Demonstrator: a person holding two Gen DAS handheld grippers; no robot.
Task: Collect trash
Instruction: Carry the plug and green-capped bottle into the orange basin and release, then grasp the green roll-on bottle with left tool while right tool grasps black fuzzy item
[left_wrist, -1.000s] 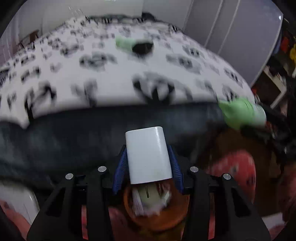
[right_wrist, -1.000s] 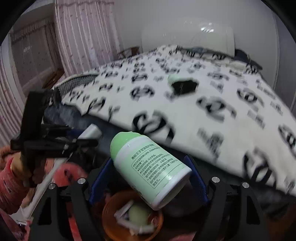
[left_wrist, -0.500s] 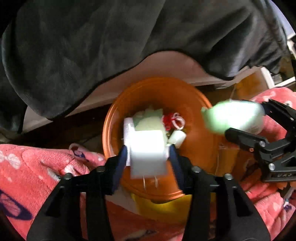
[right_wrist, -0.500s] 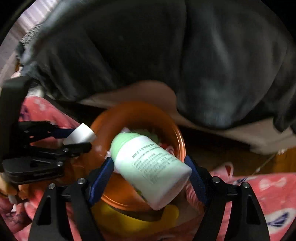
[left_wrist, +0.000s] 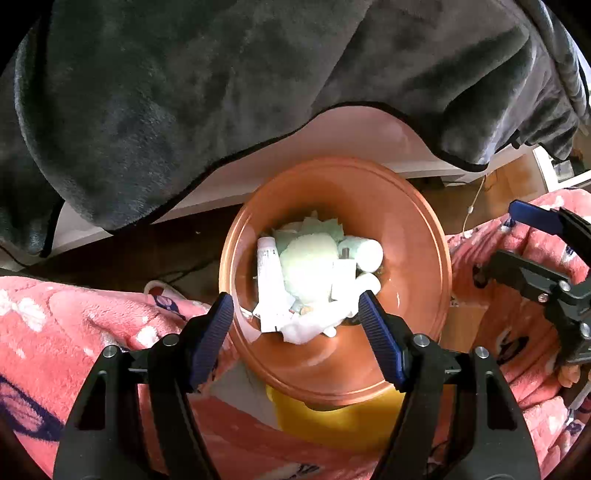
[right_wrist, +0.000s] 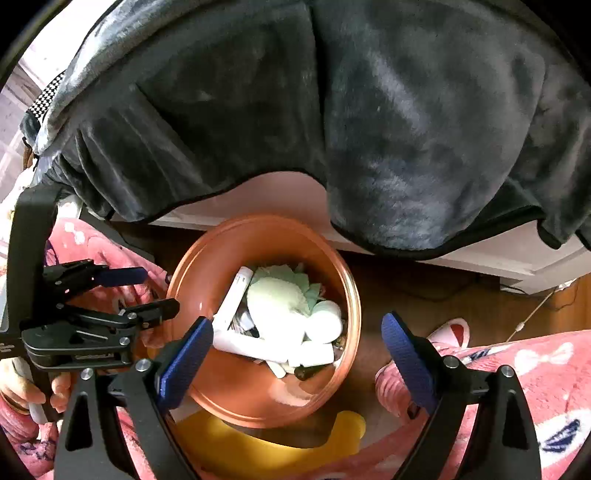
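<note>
Both tongs, left (left_wrist: 295, 317) and right (right_wrist: 297, 354), hung over the orange bin (left_wrist: 424, 229), jaws opening, nothing between them. Trash (left_wrist: 310, 273) lay inside: green bottle, white tube, tissue. Best finish widening, then lift straight clear. Grey blanket (left_wrist: 221, 92) overhung the bin's far rim; pink-clad legs (right_wrist: 517, 369) crowded both sides.

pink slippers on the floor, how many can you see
1: a pink fluffy slipper on the wooden floor, right of the orange plastic bin. Its pair may be hidden.
</note>
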